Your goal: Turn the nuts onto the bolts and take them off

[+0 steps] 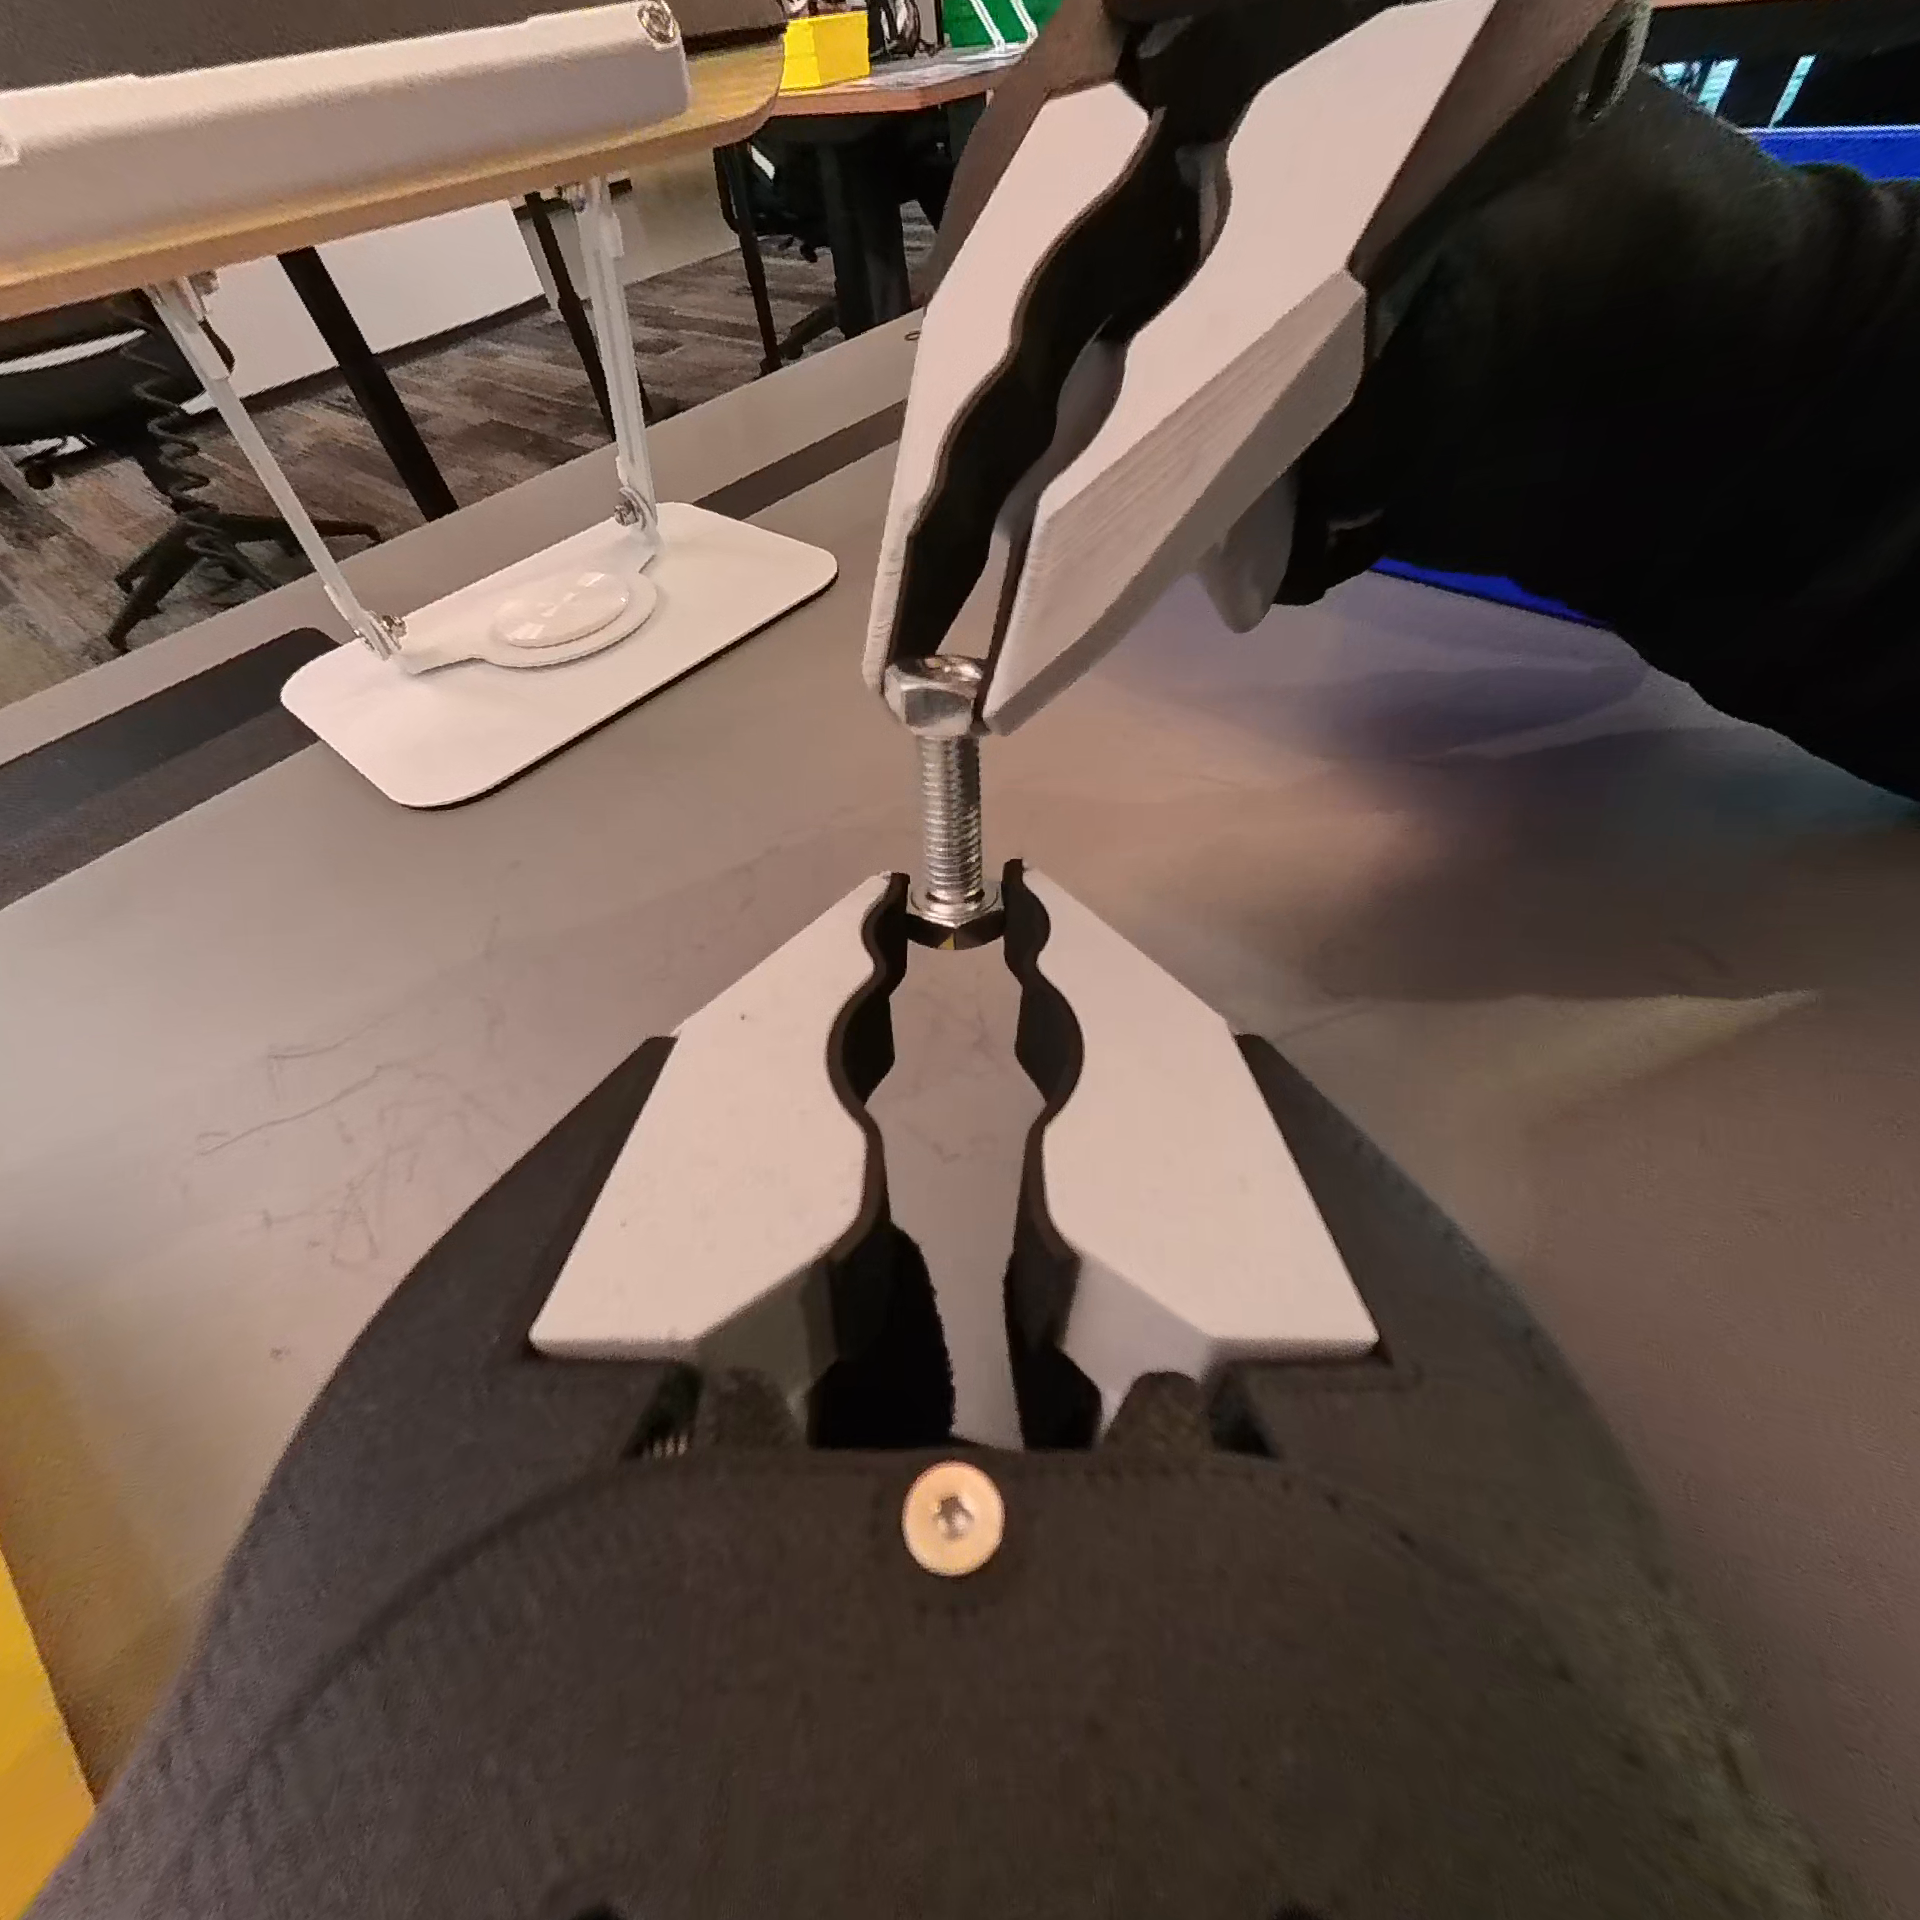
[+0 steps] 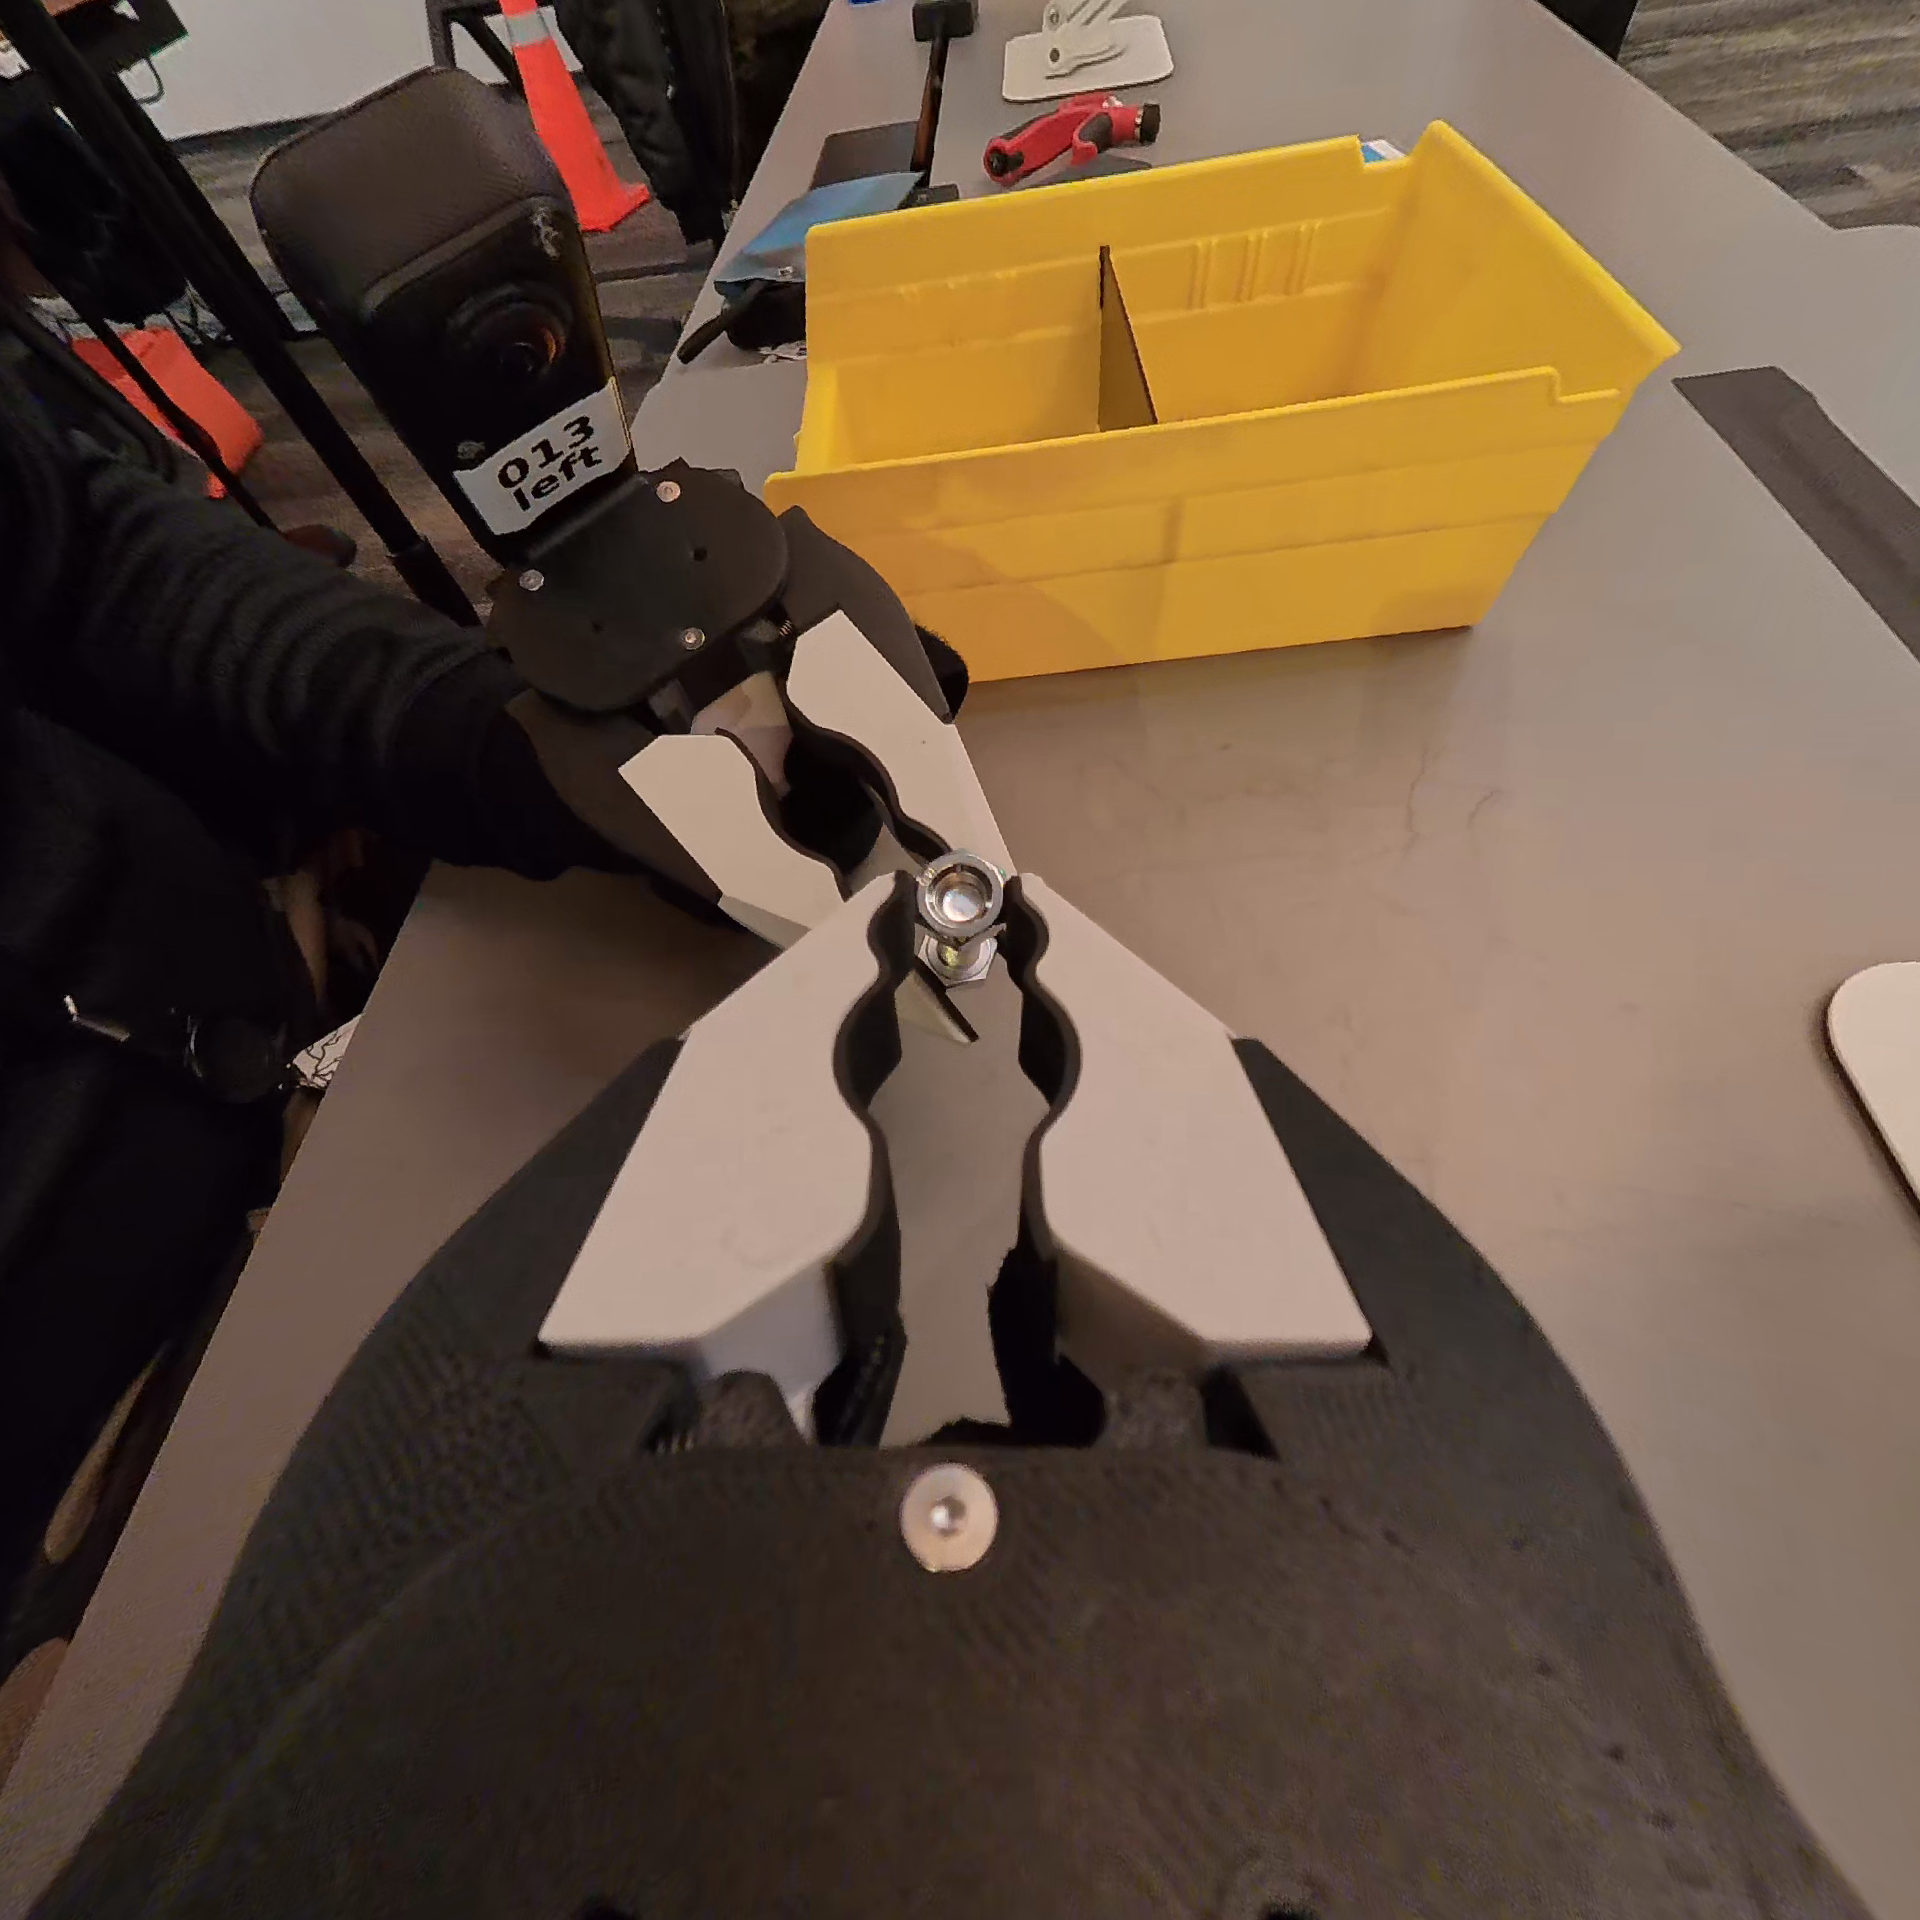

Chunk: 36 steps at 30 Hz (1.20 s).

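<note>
One bolt [image 1: 943, 821] stands upright, with two nuts on it: one nut [image 1: 935, 694] at the top and a second nut [image 1: 951, 923] at the bottom. Two claws are in view, the left claw [image 1: 954, 902] and the right claw [image 1: 938, 681]. On the worktop [image 2: 1351, 831] sits one yellow bin [image 2: 1195, 540] with one divider making two compartments, and one white stand [image 1: 561, 665].

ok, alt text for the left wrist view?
The left gripper pinches a nut at the bottom of an upright bolt, while the right gripper clamps the bolt's hex head from above. Behind, a white stand sits on the grey table.
</note>
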Motion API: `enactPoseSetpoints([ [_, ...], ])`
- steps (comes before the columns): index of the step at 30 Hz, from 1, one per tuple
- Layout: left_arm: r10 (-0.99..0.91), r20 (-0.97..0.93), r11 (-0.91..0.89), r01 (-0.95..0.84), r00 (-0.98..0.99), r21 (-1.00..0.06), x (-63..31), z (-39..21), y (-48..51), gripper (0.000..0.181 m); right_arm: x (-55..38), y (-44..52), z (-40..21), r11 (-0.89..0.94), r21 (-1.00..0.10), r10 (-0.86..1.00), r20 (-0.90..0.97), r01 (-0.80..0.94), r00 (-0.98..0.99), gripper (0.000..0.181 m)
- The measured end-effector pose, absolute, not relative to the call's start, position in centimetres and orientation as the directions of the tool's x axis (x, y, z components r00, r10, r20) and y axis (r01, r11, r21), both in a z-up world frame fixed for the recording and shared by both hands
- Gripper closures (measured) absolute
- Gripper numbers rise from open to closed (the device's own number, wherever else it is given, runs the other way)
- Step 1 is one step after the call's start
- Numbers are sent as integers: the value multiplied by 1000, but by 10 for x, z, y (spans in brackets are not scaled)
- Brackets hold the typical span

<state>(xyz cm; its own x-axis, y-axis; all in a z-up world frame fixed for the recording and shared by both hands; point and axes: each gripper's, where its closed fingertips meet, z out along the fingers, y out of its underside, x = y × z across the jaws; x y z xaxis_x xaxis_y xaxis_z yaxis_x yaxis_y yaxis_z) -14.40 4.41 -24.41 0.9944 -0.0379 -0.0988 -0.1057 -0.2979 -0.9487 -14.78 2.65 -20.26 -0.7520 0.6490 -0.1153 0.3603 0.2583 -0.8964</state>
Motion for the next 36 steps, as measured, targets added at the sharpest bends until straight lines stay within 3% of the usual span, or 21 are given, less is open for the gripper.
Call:
enactPoseSetpoints([
  [36,-48,-94,-322,-104,994,-941,-143,-249,46,165,-149,28,-210,273,-882,659,-119,384,-742,165],
])
